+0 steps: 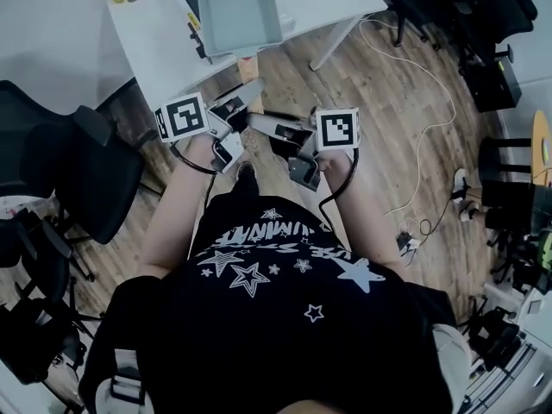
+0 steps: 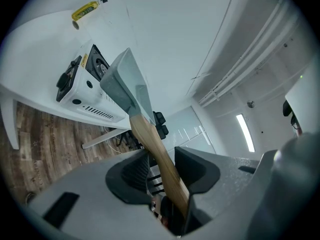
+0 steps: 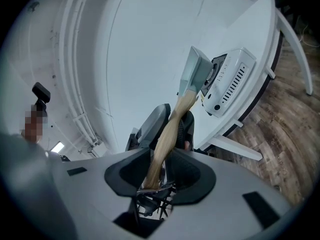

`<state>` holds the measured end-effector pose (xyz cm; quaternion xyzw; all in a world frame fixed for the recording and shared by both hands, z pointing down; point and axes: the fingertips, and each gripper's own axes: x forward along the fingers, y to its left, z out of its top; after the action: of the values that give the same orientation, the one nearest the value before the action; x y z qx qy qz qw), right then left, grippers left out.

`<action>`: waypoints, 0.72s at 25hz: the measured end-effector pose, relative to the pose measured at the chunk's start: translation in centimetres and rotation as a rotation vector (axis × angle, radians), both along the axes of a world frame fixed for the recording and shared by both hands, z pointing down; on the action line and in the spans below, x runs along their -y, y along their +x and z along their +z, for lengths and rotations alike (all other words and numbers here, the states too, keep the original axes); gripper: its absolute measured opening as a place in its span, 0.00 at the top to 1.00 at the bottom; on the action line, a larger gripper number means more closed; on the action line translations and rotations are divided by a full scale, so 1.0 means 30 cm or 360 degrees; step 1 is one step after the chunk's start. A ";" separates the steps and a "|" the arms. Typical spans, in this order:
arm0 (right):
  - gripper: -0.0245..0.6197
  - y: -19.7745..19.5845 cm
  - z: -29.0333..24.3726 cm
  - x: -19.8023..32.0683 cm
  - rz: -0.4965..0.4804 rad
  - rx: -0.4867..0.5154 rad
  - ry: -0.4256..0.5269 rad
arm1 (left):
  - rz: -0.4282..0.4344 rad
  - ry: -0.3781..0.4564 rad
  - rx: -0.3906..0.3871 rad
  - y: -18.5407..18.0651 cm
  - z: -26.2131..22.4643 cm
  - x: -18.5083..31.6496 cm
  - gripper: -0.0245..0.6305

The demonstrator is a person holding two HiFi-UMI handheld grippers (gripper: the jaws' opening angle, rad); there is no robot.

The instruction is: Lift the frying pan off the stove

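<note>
Left gripper [image 2: 159,166] and right gripper [image 3: 160,169] clamped the wooden handle [image 2: 150,139] (frying pan [image 1: 240,11] far ahead); its weight could twist it loose.

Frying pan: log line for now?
frying pan | appears lifted above stove | left gripper shut on handle | right gripper shut on handle

The right gripper [image 3: 158,173] grips the frying pan [image 3: 192,75] handle, apparently above stove [image 3: 232,81].
</note>
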<state>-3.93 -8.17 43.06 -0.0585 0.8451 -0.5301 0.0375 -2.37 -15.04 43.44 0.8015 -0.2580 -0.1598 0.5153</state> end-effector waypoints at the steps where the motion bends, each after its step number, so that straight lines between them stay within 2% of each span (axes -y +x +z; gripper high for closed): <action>1: 0.76 0.004 -0.002 -0.015 -0.0003 0.0003 0.0001 | -0.0002 -0.0002 -0.0002 0.004 -0.001 -0.016 0.71; 7: 0.76 0.022 -0.017 -0.095 -0.0013 0.0011 -0.0010 | -0.0006 -0.0018 -0.0063 0.029 -0.022 -0.095 0.71; 12: 0.76 0.063 -0.014 -0.232 -0.0023 0.0012 -0.0003 | -0.0005 -0.0004 -0.0073 0.074 -0.030 -0.233 0.71; 16: 0.76 0.092 -0.020 -0.311 -0.0033 0.0019 -0.0002 | 0.0007 -0.0004 -0.0156 0.116 -0.054 -0.314 0.71; 18: 0.76 0.099 -0.021 -0.350 -0.0037 0.0024 0.0000 | 0.0006 -0.0003 -0.0151 0.123 -0.054 -0.354 0.71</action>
<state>-0.96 2.35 42.43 -0.0449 0.8454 -0.5308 0.0377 1.32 -4.42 41.81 0.7929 -0.2320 -0.1963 0.5281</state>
